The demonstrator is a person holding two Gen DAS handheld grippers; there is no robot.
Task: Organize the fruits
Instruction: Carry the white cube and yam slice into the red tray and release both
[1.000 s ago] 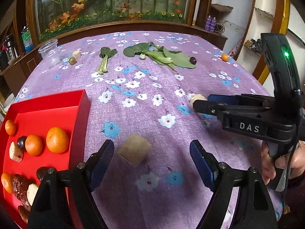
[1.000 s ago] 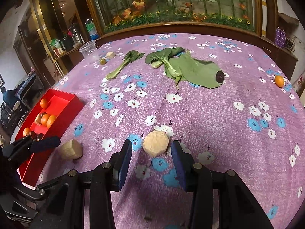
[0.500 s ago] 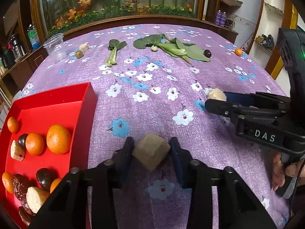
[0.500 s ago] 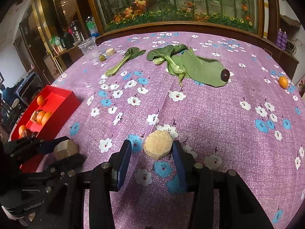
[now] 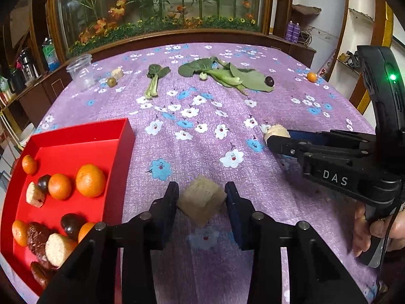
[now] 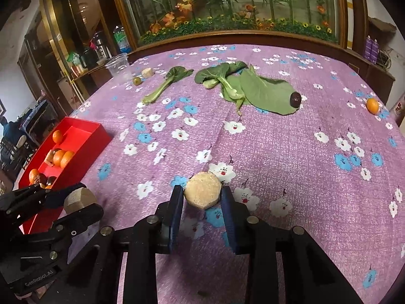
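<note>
Closing both grippers: my left gripper (image 5: 201, 197) is now clamping the tan cube (image 5: 201, 201), my right gripper (image 6: 202, 197) seemingly pinching the pale round chunk (image 6: 202, 193); the red tray (image 5: 115, 149) is waiting to my left.

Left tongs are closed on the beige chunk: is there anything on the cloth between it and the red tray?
Nothing visible. The left tongs grip the beige chunk, and only bare floral cloth lies between it and the red tray at the left. The tray's near wall must be cleared.
</note>
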